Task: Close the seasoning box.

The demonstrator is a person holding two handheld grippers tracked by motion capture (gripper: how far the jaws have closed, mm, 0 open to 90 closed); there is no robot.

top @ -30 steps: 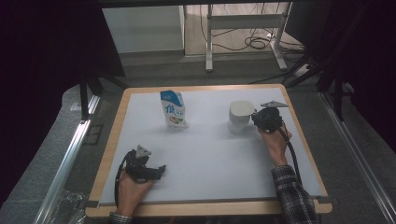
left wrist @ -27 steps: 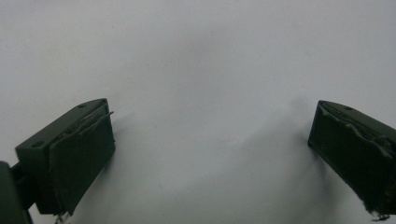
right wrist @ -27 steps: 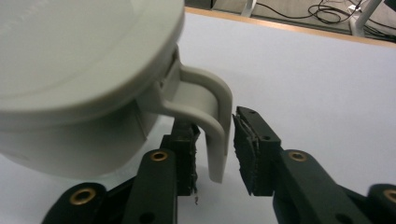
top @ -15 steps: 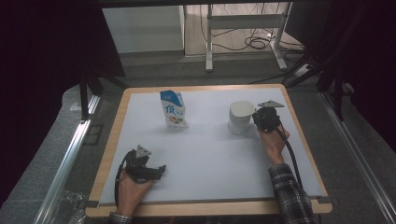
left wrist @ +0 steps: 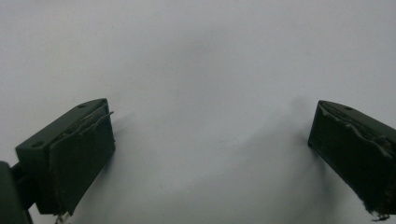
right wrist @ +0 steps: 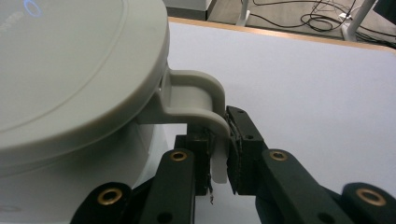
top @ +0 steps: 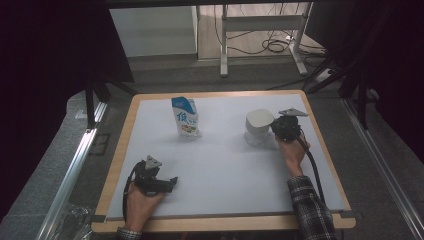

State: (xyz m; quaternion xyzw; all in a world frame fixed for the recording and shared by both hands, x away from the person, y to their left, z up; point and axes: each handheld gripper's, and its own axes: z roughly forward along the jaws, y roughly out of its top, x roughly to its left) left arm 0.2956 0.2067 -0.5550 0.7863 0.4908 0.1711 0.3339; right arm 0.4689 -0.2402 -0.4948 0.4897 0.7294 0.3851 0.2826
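Your right gripper is already closed on the handle of the white mug, which stands right of the milk carton, so lifting remains, while your left gripper rests open.

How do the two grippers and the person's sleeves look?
Both tools are black. The left claw has two blocky dark jaws with worn, frayed pads. The right claw has black linkage arms with brass-coloured rivets. Each carries a grey three-cornered plate and trails a black cable. The sleeves are dark plaid.
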